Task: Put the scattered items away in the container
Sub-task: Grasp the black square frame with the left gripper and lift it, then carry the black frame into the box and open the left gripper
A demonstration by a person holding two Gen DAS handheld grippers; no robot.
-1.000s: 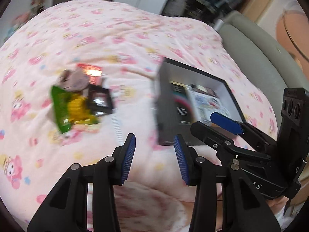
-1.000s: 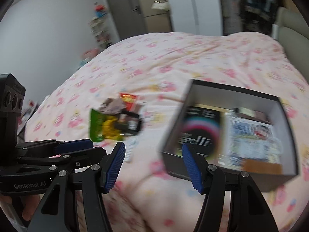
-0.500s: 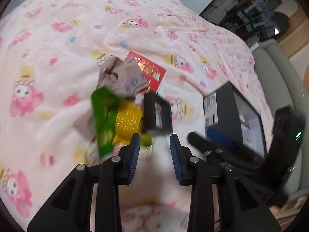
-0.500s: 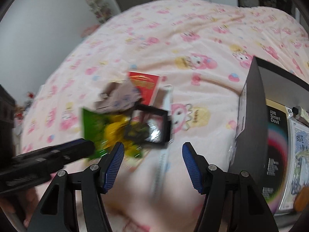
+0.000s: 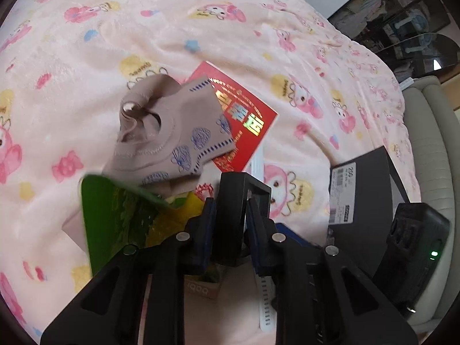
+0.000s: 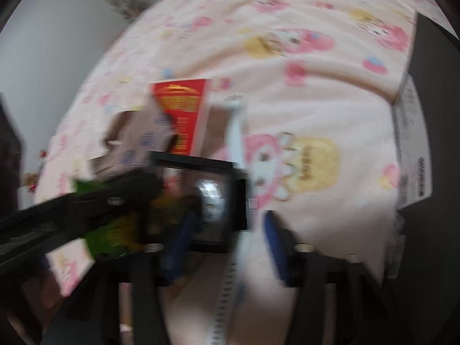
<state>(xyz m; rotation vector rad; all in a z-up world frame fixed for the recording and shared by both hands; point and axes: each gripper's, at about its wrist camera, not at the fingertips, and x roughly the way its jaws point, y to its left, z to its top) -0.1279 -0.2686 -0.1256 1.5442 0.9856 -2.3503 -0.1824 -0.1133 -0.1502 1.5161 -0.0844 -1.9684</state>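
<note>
A small black frame (image 5: pixel 233 198) lies in a pile on the pink blanket. My left gripper (image 5: pixel 230 215) has its jaws closing on the frame's near side, and the blue pads sit against it. The blurred right wrist view shows my right gripper (image 6: pixel 227 238) with jaws closing; the frame's (image 6: pixel 201 201) right part and a white strip (image 6: pixel 227 281) lie between them, untouched. A beige patterned cloth (image 5: pixel 172 126), a red envelope (image 5: pixel 244 115) and a green and yellow snack bag (image 5: pixel 120 218) make up the pile. The black box container (image 5: pixel 362 189) stands to the right.
The pink cartoon-print blanket (image 5: pixel 86 57) covers the whole bed. A grey sofa (image 5: pixel 431 132) runs along the right side beyond the box. The left gripper's arm (image 6: pixel 72 212) crosses the right wrist view from the left. Dark shelves stand at the far top right.
Both grippers came down and across from near the box to the pile. Both sets of jaws narrowed. The left jaws now straddle the black frame's side.
</note>
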